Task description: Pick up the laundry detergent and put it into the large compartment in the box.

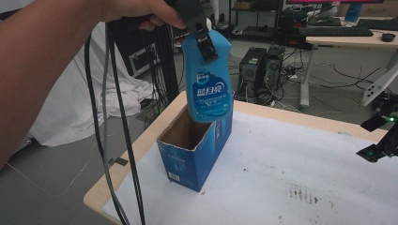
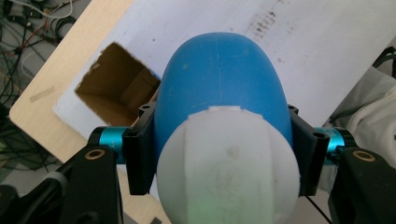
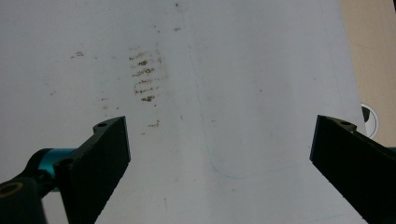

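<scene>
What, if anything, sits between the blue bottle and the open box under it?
Nothing visible. The left gripper holds the blue bottle by its neck just above the open box. In the left gripper view the box's cavity looks empty, its flaps folded clear.

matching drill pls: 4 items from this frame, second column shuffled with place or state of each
Column 1:
1. blue bottle
2. blue carton
3. left tool
4. right tool

Column 2:
A. jaws wide apart over the white sheet, holding nothing
B. standing on the table, top open
C. clamped just below the white cap
D. hanging upright above the open box

Pairs: 1-D, 2-B, 3-C, 4-A
</scene>
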Motion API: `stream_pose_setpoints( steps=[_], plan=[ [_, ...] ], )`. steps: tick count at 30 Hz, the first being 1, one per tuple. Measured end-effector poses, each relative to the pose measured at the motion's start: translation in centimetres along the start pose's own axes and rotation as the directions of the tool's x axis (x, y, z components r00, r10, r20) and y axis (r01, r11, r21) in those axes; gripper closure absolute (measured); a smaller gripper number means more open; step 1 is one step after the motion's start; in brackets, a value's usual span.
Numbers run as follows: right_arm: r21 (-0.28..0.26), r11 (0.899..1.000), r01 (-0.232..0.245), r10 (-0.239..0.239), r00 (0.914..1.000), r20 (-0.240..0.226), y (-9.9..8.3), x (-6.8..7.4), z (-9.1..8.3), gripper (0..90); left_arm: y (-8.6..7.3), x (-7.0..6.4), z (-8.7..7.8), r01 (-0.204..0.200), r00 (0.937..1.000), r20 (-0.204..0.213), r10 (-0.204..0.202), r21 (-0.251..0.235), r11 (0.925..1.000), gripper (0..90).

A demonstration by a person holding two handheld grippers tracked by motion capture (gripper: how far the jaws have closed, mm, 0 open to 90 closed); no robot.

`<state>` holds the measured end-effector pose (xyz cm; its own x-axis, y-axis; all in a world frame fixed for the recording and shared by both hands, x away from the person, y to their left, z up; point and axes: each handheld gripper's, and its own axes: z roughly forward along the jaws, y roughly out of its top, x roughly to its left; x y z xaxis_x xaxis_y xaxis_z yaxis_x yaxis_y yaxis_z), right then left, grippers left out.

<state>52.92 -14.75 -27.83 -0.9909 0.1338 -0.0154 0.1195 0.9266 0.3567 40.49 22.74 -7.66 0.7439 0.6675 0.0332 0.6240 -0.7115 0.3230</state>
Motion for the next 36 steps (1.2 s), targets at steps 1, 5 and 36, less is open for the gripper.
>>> stream_pose_setpoints(
  steps=[1,5,36],
  plan=[
    [0.001,1.000,-0.002,0.002,1.0000,0.000,0.0,0.0,0.0,4.0,-0.2,0.1,0.0,-0.001,1.0000,-0.007,0.001,0.011,0.9999,37.8],
    [0.000,1.000,-0.002,0.002,1.0000,0.002,0.0,0.0,0.0,4.0,-0.9,0.7,0.3,-0.005,0.9999,-0.016,0.006,0.029,0.9996,37.8],
    [0.019,1.000,-0.014,0.015,0.9998,-0.012,0.1,-0.1,1.2,4.0,-5.5,2.8,9.5,-0.072,0.9969,-0.022,0.075,0.125,0.9895,37.9]
  ],
)
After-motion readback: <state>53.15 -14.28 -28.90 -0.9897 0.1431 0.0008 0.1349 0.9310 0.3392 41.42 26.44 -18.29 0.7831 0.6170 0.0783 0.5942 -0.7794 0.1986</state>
